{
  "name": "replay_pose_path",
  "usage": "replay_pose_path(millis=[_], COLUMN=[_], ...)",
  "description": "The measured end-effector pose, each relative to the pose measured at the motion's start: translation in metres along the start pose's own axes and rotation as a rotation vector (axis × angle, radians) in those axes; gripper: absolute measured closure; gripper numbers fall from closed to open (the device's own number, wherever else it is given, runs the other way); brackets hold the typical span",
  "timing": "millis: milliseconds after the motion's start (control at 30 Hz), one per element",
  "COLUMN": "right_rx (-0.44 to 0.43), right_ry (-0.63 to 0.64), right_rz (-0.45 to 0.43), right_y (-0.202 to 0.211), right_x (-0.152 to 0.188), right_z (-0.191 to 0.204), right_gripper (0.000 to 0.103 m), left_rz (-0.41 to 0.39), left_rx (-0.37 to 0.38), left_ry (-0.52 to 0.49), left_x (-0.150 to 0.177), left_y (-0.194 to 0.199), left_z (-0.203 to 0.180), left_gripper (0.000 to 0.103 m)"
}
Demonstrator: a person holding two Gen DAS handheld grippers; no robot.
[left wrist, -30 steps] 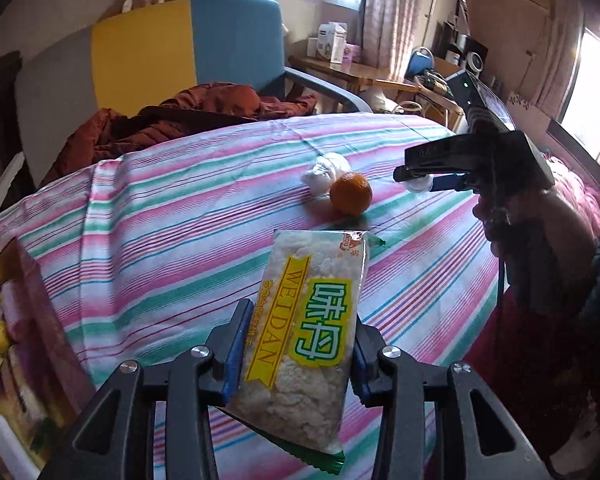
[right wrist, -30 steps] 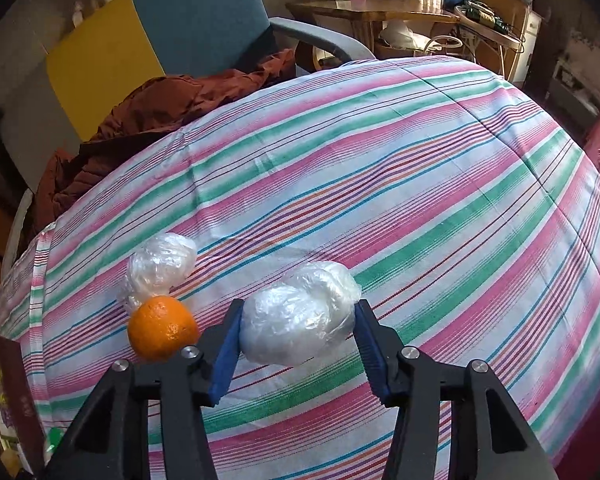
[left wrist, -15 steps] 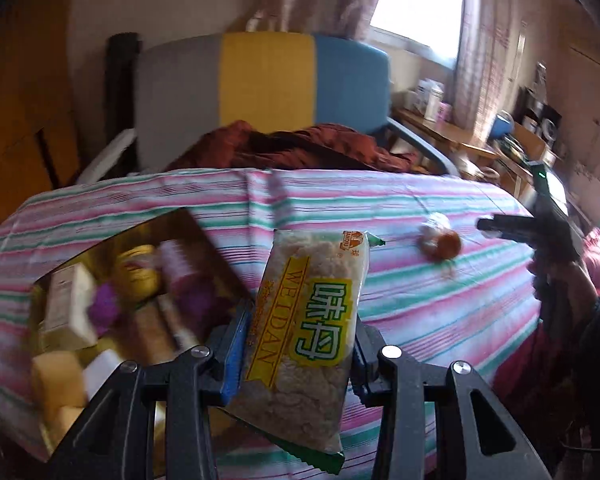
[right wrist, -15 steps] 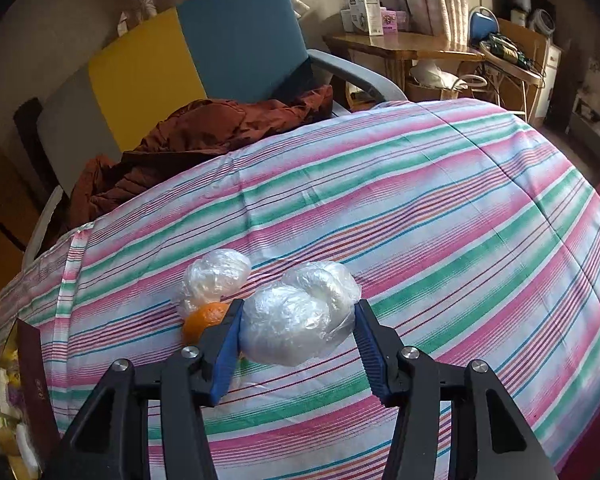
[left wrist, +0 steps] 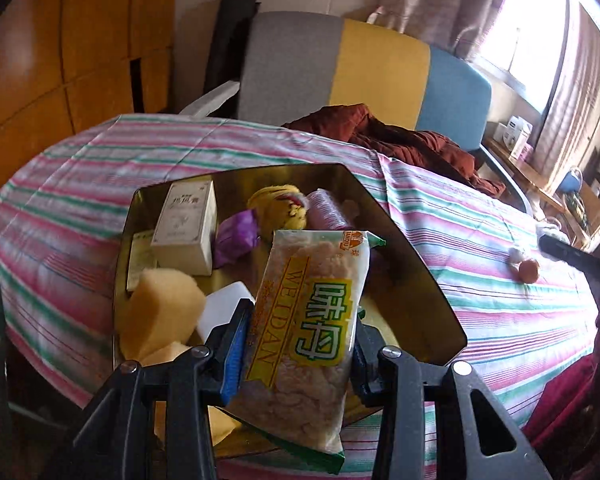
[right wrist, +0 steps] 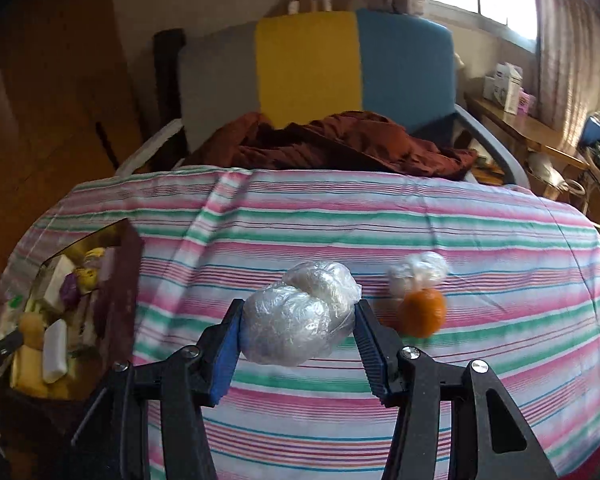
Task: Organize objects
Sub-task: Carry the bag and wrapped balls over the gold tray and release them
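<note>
My left gripper (left wrist: 298,334) is shut on a yellow-and-green snack packet (left wrist: 308,320) and holds it above a gold-lined box (left wrist: 416,264) full of items. In that box lie a white carton (left wrist: 186,226), a yellow sponge (left wrist: 160,316), a purple wrapper (left wrist: 236,238) and a yellow toy (left wrist: 278,210). My right gripper (right wrist: 298,332) is shut on a clear plastic-wrapped bundle (right wrist: 300,316), raised over the striped cloth. An orange (right wrist: 423,314) and a second wrapped bundle (right wrist: 418,270) rest on the cloth just right of it. The box (right wrist: 120,280) sits at the far left in the right wrist view.
A pink, green and white striped cloth (right wrist: 380,220) covers the table. Behind it stands a grey, yellow and blue chair (right wrist: 312,68) with a rust-red garment (right wrist: 340,144) on its seat. A wooden side table (right wrist: 528,128) with small boxes stands at the right by the window.
Both grippers have swung left with their loads. The left one now holds the packet over the box instead of the bare cloth. The orange has passed from left to right of the right gripper.
</note>
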State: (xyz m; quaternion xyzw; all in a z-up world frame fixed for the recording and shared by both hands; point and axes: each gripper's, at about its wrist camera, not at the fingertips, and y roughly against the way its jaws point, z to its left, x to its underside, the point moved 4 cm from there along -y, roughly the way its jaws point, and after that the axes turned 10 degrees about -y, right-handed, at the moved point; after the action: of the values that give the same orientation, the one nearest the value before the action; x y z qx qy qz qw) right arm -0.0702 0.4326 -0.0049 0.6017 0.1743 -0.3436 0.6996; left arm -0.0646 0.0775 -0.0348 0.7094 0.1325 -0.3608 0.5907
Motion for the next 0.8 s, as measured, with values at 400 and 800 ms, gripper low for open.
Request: replay_pose_path(millis=[400,800], right_rx=[-0.259,-0.235], right_ry=[0.253,0.319], right_rz=[0.093,0.141], right_y=[-0.006,-0.025], right_x=[0.081,0.103], right_z=[0.174,0.195], right_gripper=[0.049,0.048], left_rz=[0.028,0.048], left_rx=[0.080,0.137], left_ry=[0.075,0.108], left_x=[0.008,-0.009], left_y=[-0.008,-0.030], left_z=[0.004,-0.010], left_gripper=[0.060,0.060])
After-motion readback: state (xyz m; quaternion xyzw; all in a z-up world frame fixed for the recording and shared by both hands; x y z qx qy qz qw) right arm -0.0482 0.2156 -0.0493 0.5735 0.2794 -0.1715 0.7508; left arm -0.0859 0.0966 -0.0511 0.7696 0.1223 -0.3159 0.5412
